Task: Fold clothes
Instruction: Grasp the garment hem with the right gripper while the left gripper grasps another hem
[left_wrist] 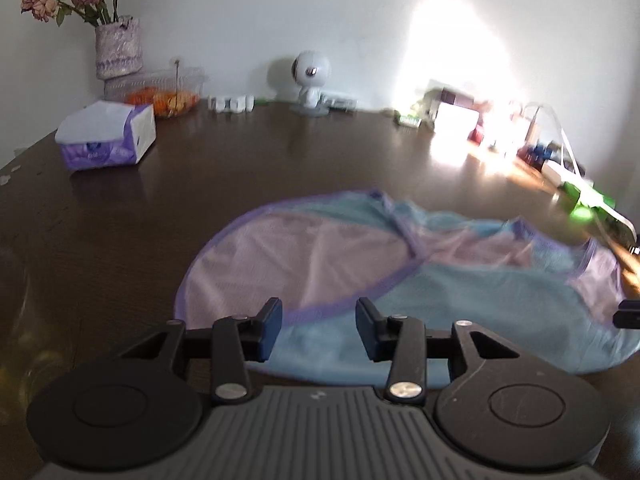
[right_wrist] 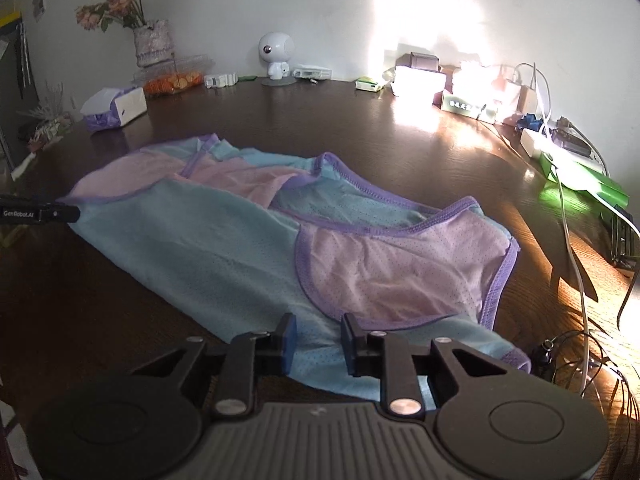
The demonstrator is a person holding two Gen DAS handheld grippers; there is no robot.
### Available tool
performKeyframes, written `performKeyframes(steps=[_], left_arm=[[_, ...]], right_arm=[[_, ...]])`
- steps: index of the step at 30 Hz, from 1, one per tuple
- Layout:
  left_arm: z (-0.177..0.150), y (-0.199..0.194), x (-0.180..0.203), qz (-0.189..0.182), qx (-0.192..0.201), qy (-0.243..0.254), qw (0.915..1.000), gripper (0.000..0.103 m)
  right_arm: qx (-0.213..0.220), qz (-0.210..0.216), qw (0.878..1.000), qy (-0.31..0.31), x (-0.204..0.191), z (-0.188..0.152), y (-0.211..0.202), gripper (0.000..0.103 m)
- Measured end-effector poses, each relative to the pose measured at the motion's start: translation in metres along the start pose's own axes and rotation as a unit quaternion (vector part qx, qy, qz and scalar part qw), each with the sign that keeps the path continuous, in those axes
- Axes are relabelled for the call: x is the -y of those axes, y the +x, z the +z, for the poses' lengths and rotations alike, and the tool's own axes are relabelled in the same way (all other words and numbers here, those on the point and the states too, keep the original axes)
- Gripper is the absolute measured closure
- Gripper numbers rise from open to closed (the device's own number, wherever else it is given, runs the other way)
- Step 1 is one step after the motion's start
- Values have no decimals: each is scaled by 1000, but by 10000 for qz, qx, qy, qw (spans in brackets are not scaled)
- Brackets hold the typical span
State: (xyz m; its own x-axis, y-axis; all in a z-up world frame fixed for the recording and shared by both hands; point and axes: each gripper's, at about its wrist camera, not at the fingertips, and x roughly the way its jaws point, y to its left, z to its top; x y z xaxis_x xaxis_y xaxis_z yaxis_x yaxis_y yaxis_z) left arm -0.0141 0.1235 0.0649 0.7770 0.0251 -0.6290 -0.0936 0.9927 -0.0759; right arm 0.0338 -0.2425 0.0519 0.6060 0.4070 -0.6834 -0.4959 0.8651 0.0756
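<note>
Two claws hover over a dark bench (right_wrist: 360, 128) where a blue and lilac garment (right_wrist: 248, 248) lies spread flat. At its left end, the left claw (left_wrist: 318, 326) stands half open, gripping nothing. Over the near right hem, the right claw (right_wrist: 318, 344) gapes narrowly, also empty.

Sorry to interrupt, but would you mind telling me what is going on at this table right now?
A person is folding a thin blue and lilac garment spread on a dark wooden table, working with a hand-held gripper in each hand. The left hand-held gripper and the right hand-held gripper both hang over the garment's near edge, jaws parted, with nothing clamped. The cloth lies mostly flat but rumpled, so no clear fold is finished yet.
</note>
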Motion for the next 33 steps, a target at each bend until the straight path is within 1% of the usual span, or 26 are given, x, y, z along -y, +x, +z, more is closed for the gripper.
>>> performKeyframes(steps=[1,2,3,5,6,7,9,10,11,12,14,15,17,19,20,21,23,26,28,30,32,33], left_arm=[[12,2,6,-48,124,6,9999,51],[26,12,15,-14,210,122,9997,51],[39,23,24,19,294,240,9993,48],[65,59,39,-16,141,503,9986,35],[77,79,46,-60,46,605,9981,18],[83,95,49,15,-46,582,9983,16],[96,128,56,166,-230,536,9982,17],[103,145,59,239,-322,514,9979,21],[103,154,60,153,-412,521,9977,21],[104,164,61,69,-500,528,9973,22],[101,176,62,114,-584,636,9962,27],[99,180,62,114,-636,683,9956,34],[96,186,59,105,-690,689,9952,54],[96,189,55,87,-695,613,9957,89],[96,191,53,78,-697,576,9959,97],[96,190,54,89,-712,604,9956,103],[97,183,53,158,-567,585,9965,103],[99,157,49,136,-270,388,9988,103],[100,136,47,129,-37,287,9995,103],[100,122,47,83,98,284,9995,103],[105,127,47,-123,-66,224,9997,103],[109,136,47,-186,-273,140,9994,101]], right_arm=[[166,27,9999,19,3,10,-3,72],[303,43,9995,-76,4,23,0,67],[436,58,9989,-184,5,37,3,59],[416,113,9986,-321,5,66,25,58],[350,206,9984,-388,4,79,40,58],[279,307,9981,-456,4,91,55,58],[76,317,9986,-426,5,105,83,59],[-28,316,9987,-407,6,111,98,60],[-132,315,9987,-388,6,118,112,60],[-216,304,9987,-358,7,118,120,62],[-380,281,9984,-298,8,118,136,65],[-430,323,9982,-275,9,115,140,67],[-467,355,9978,-299,11,109,144,70],[-431,341,9980,-317,11,105,143,76],[-418,336,9981,-301,12,104,143,81],[-425,362,9981,-271,12,103,142,95],[-399,328,9983,-286,10,101,140,96],[-183,251,9992,-246,7,100,131,98],[60,254,9994,-226,5,101,116,98],[250,313,9987,-327,0,101,97,98],[388,376,9975,-458,-5,101,82,98],[379,361,9974,-503,-7,101,81,98]])
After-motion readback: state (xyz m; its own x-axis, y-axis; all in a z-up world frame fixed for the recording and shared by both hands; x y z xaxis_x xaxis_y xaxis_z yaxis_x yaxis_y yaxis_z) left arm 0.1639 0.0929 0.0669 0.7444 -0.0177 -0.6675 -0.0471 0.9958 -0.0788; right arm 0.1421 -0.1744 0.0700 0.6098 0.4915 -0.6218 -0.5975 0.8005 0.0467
